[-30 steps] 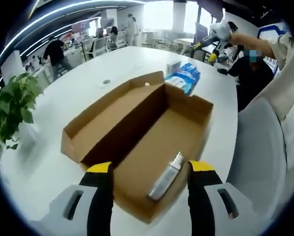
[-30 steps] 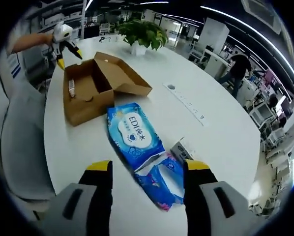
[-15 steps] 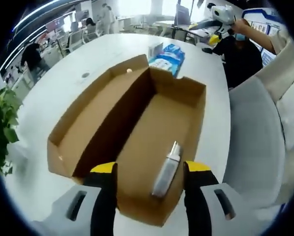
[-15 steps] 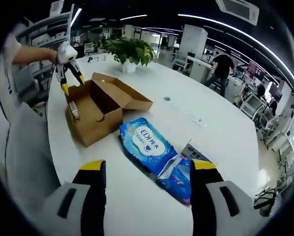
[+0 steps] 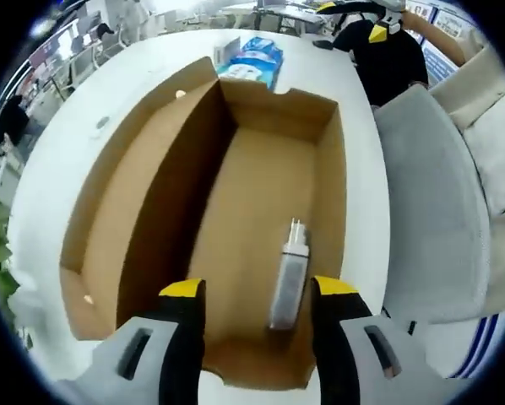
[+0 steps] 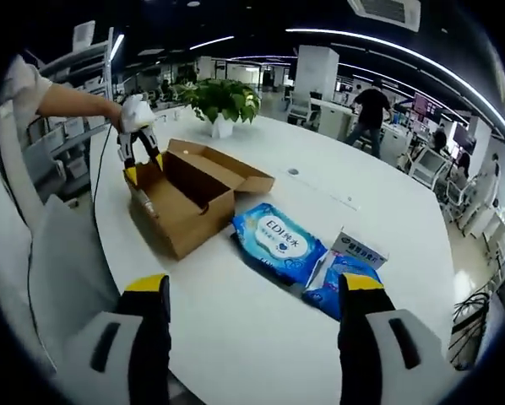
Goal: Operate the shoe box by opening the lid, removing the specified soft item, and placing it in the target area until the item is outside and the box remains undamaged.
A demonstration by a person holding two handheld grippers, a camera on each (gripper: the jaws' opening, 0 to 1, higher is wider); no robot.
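We have the left claw [image 5: 255, 291] spread wide and empty over the near end of the open shoe box [image 5: 236, 169], where the slim bottle [image 5: 290, 275] lies flat between our jaws, its long axis running straight ahead. Our right claw [image 6: 254, 287], also open and empty, hangs well apart above the white surface [image 6: 236, 329], so the left is plainly nearer.

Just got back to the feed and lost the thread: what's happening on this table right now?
The shoe box sits open on the white table, lid folded back. The left hand-held gripper, jaws open, is poised over one end of the box with a small spray bottle lying between them, not yet gripped. The right hand-held gripper hovers open above the table, away from the box. Blue wipes packs lie outside, beside the box.
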